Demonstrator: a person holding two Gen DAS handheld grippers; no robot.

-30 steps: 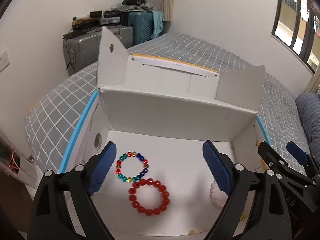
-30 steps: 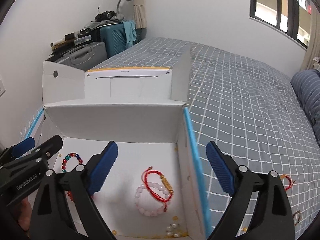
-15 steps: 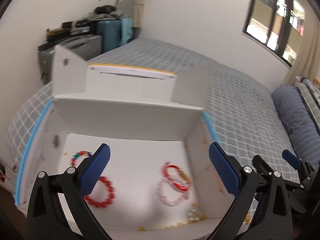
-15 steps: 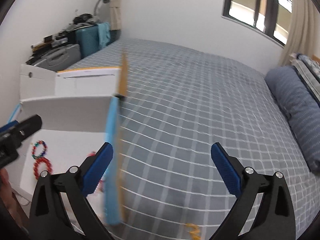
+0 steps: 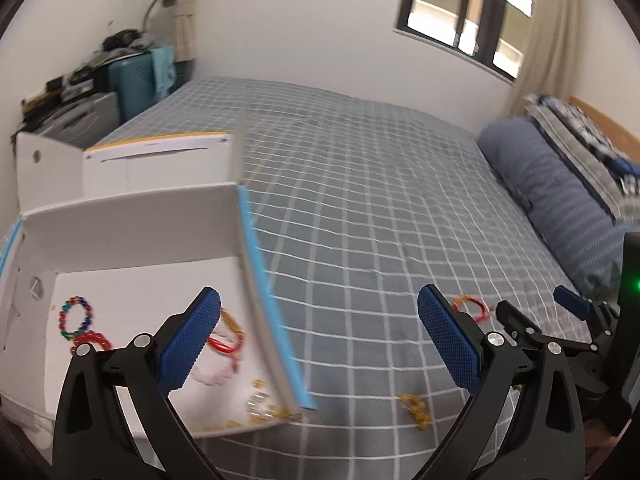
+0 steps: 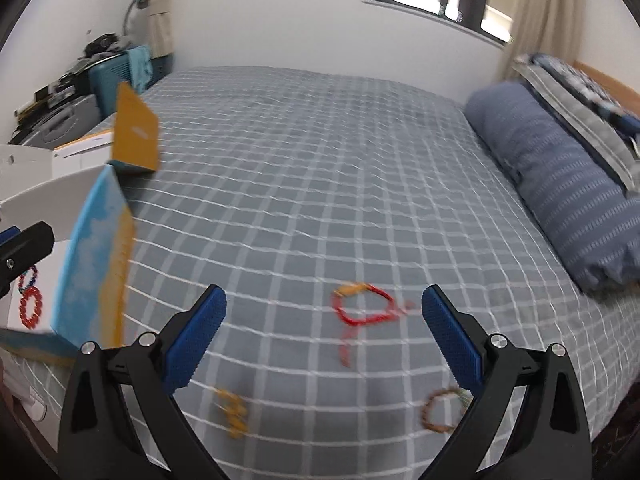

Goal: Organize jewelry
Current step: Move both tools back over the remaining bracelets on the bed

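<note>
Jaws of both grippers spread empty over checked bedspread (image 6: 360, 160); blurred red cord bracelet (image 6: 362, 308), perhaps knotted.

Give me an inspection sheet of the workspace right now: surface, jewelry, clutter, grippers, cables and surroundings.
Surface: grey checked bedspread.
Job's things: open white box at the bed's edge holds a multicoloured bead bracelet, a red bead bracelet and others, blurred. Loose on the bedspread: red cord bracelet, brown bead bracelet, yellow bead piece.
Clutter: small beads in the box's corner.
Grippers: left gripper and right gripper open, holding nothing.
Cables: nothing seen.
Surroundings: suitcases, window, blue pillow.
</note>
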